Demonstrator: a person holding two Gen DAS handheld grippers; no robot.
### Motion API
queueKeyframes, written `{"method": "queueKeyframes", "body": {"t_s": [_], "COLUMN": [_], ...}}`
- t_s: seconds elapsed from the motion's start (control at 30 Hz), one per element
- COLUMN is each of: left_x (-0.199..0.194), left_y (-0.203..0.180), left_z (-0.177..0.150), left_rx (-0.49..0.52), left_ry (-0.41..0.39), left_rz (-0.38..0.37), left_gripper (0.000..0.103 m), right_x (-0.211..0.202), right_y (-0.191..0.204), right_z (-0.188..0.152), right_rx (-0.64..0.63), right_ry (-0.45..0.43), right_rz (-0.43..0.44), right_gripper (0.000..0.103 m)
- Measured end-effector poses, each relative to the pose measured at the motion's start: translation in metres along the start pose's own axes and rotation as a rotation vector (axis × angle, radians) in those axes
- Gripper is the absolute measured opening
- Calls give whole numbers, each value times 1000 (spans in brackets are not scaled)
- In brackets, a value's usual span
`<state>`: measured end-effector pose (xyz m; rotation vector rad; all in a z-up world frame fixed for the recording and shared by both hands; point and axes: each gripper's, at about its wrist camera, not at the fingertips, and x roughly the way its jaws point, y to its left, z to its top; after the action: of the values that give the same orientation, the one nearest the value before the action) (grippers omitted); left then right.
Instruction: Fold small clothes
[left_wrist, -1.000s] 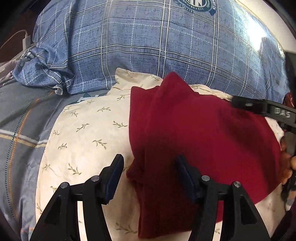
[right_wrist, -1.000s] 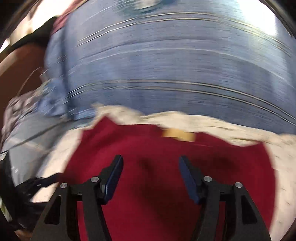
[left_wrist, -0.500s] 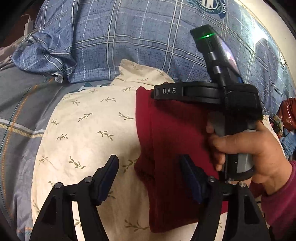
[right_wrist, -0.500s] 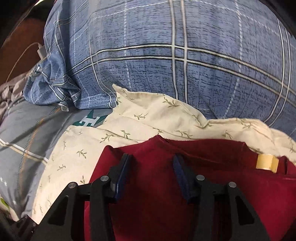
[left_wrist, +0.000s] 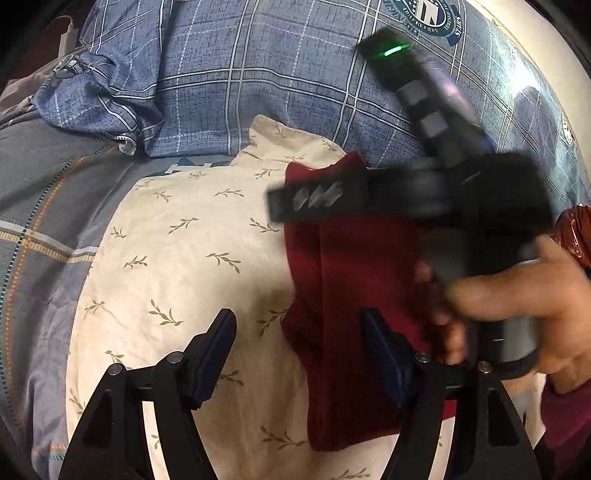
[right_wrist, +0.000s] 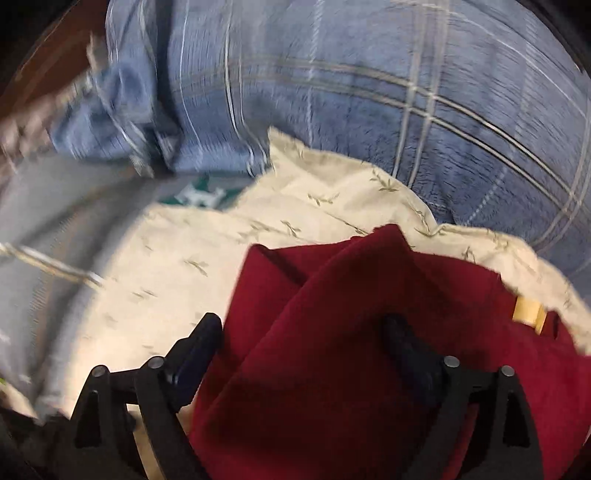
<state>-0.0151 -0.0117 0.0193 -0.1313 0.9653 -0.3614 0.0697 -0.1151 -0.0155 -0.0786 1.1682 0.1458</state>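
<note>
A dark red garment (left_wrist: 343, 295) lies partly folded on a cream cloth with a leaf print (left_wrist: 192, 258). My left gripper (left_wrist: 301, 350) is open just above the garment's left edge, holding nothing. In the right wrist view my right gripper (right_wrist: 306, 339) is open over the red garment (right_wrist: 332, 332), which has a tan label (right_wrist: 528, 314) at its right. The right gripper's body, held by a hand, crosses the left wrist view (left_wrist: 461, 206) above the garment, blurred by motion.
A blue plaid duvet (left_wrist: 295, 74) is heaped behind the cream cloth. A grey striped sheet (left_wrist: 48, 206) lies to the left. A white charger and cable (left_wrist: 70, 29) sit at the far left. A shiny red bag (left_wrist: 576, 232) shows at the right edge.
My right gripper has opened wider and swung over the red garment; its view is now blurred. A fold of the garment now lies diagonally across it. The left gripper has barely moved.
</note>
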Motion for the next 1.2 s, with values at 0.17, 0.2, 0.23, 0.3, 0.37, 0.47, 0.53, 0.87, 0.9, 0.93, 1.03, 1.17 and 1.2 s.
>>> {"method": "queueKeyframes", "body": {"t_s": [0.17,0.2,0.23,0.3,0.37,0.47,0.53,0.87,0.9,0.93,1.03,1.17,1.2], "left_x": [4,5,6,9,13,18,17,-6,-7,-8,-9,-8,-7], "left_y": [0,-1,-2,-6,-9,-9,-7,-20,-21,-21,-23,-26,-26], "left_z": [1,1,1,1,1,2,2,-5,-6,-7,-9,-9,-9], "left_rx": [-6,-4,0,9,19,6,-9,71,77,83,98,103,106], "left_ry": [5,6,7,12,15,11,3,-80,-83,-84,-88,-77,-74], "left_rz": [-11,-17,-28,-48,-65,-93,-133,-170,-169,-166,-158,-140,-132], "left_gripper": [77,77,77,77,77,72,52,21,21,21,21,21,21], "right_x": [-16,-22,-28,-44,-59,-66,-66,-75,-77,-77,-66,-35,-33], "right_y": [-17,-25,-33,-49,-62,-69,-73,-88,-83,-75,-55,-42,-42], "right_z": [-13,-15,-17,-21,-26,-29,-31,-31,-28,-25,-18,-16,-18], "right_rx": [38,57,81,140,170,192,200,309,292,264,211,190,187], "right_ry": [-110,-123,-134,-165,-193,-196,-191,-154,-160,-158,-111,-32,-40], "right_rz": [22,58,99,174,211,238,236,338,332,324,308,238,200], "right_gripper": [50,31,21,17,16,16,16,77,80,80,81,64,47]}}
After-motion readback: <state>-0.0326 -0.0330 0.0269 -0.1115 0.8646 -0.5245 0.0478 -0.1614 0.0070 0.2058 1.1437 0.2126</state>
